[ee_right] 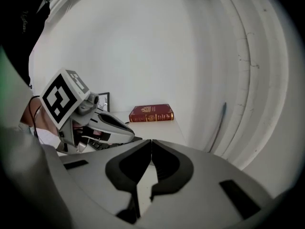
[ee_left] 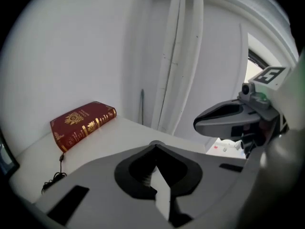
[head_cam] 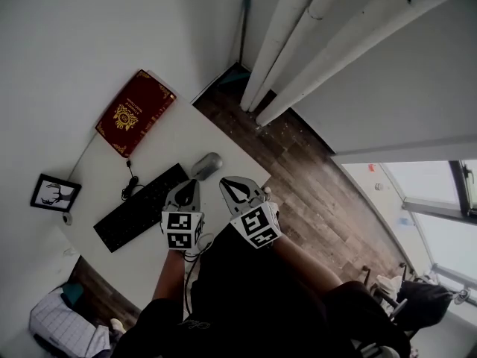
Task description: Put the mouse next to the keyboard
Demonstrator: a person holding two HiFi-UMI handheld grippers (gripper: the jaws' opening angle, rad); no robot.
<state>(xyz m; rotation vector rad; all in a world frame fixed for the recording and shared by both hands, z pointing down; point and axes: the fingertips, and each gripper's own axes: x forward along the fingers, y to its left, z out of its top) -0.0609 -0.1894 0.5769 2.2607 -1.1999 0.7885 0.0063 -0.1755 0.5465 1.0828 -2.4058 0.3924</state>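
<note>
A black keyboard (head_cam: 141,209) lies slantwise on the white table (head_cam: 179,136). The left gripper (head_cam: 188,186) hovers over its right end, jaws together and empty. Just beside that end sits the mouse (head_cam: 206,165), grey, rounded and smooth. The right gripper (head_cam: 227,185) is likewise closed on nothing. Bare tabletop lies beyond the mouse, and the table's edge runs close on its right.

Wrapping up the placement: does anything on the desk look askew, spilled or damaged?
Nothing stands out. The grey oval mouse sits beside the end of the flat black keyboard on the white desk; the dark red gold-embossed book lies flat, nothing spilled.
</note>
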